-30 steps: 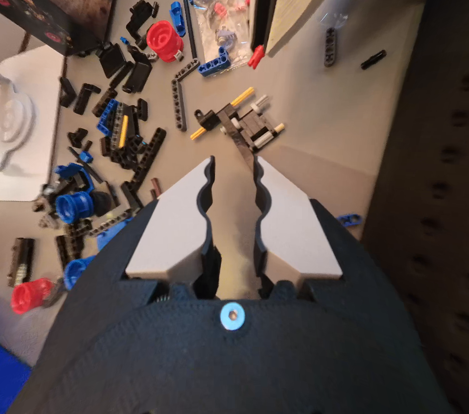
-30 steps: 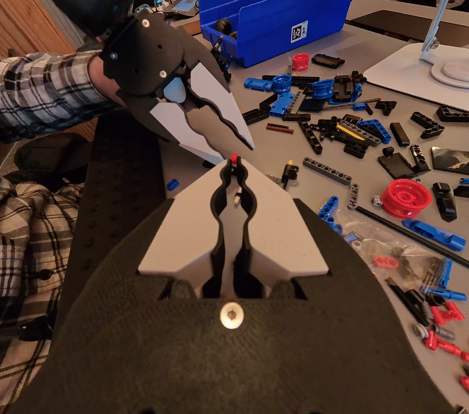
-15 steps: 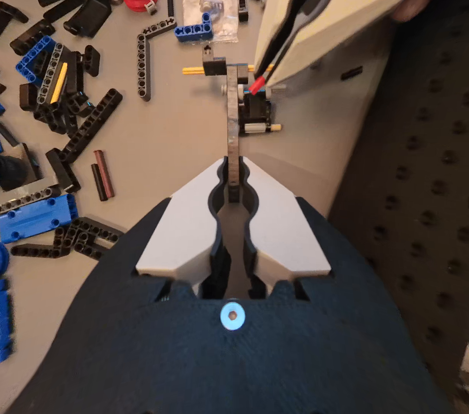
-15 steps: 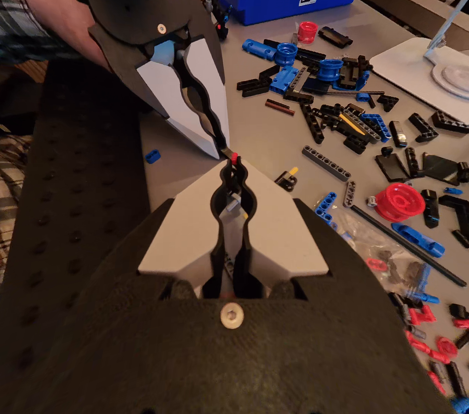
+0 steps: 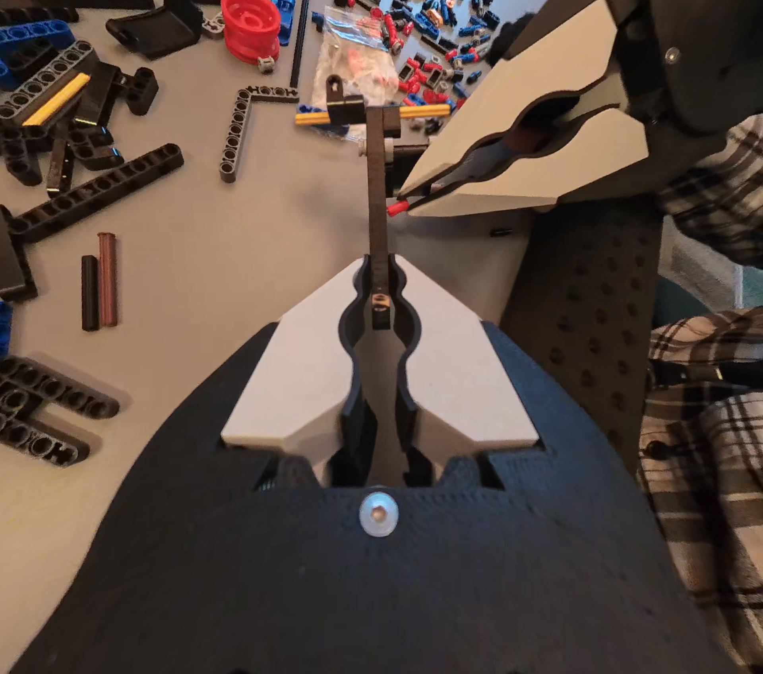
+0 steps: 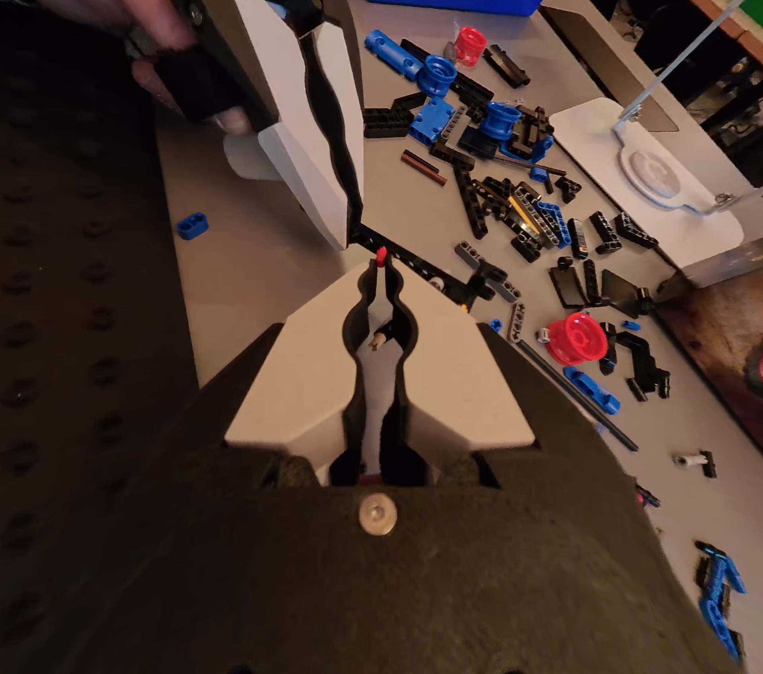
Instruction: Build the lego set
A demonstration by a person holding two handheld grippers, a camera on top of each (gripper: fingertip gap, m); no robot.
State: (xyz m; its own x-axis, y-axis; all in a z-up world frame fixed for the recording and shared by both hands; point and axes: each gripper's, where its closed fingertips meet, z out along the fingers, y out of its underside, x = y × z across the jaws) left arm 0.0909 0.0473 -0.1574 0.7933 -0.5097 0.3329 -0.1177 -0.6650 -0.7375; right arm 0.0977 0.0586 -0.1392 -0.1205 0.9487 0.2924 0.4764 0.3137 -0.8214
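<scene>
Red pin meets black beam, just off the desk's near edge

My left gripper [image 5: 379, 270] clamps the black beam [image 5: 377, 200], its length running straight away from me; my right gripper [image 5: 406, 202], pinching the red pin [image 5: 397, 207], comes in crosswise from the right, tip just beside the beam's side.
</scene>
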